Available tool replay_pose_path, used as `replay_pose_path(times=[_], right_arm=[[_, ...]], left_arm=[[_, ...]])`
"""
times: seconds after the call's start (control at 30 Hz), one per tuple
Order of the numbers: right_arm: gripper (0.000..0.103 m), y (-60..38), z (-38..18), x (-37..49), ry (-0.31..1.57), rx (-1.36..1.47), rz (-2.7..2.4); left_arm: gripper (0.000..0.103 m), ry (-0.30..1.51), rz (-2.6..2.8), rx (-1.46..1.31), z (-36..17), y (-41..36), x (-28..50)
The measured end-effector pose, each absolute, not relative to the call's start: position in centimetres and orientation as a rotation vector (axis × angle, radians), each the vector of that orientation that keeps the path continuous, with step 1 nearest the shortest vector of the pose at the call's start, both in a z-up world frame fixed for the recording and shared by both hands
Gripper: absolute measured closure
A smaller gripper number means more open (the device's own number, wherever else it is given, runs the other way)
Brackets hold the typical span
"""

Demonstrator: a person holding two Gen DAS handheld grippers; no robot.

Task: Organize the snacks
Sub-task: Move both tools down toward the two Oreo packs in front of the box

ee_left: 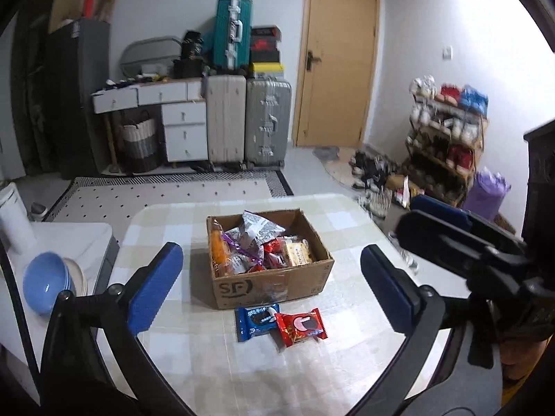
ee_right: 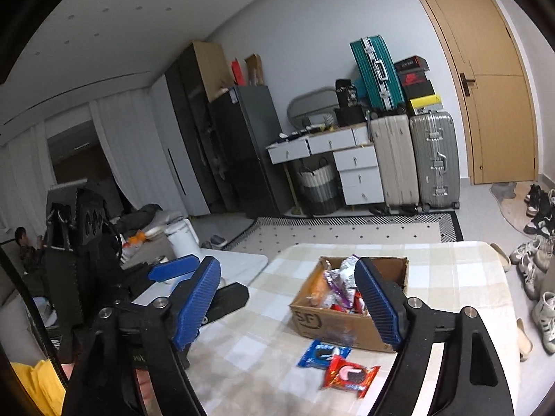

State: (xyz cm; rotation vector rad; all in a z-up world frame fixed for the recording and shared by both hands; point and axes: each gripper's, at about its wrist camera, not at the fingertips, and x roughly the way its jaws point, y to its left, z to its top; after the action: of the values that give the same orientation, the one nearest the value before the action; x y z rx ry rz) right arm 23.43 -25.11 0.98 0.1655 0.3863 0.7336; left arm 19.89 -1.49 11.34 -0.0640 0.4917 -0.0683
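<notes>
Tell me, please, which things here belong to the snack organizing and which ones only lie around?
Belongs to the job:
- cardboard box holding mixed snacks
- blue cookie packet on the table, in front of the box
- red cookie packet beside it, overlapping it

Only lying about:
- blue bowls stacked at the left
- suitcases
- shoe rack
- laundry basket

left gripper [ee_left: 270, 279]: black plastic arms, smooth blue pads, silver pivot screws
right gripper [ee_right: 288, 301]: same black frame, ribbed blue pads
clothing: bit of yellow fabric [ee_right: 41, 384]

Home; suitcases [ee_left: 267, 121], shoe rack [ee_left: 447, 138]
</notes>
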Motion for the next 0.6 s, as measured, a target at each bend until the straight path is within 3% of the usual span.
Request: replay_pose_path(times=[0.23,0.6], right_arm=[[0.012,-26.4,0.0,18.6,0.334,0.173,0.729],[0.005,-27.2,-5.4,15.6,0.35,0.184,0.684]], left_arm=[[0.001,0.424,0.009,-0.095,10.9,-0.2,12.2],[0.001,0.459,0.048,-0.126,5.2,0.6,9.7]])
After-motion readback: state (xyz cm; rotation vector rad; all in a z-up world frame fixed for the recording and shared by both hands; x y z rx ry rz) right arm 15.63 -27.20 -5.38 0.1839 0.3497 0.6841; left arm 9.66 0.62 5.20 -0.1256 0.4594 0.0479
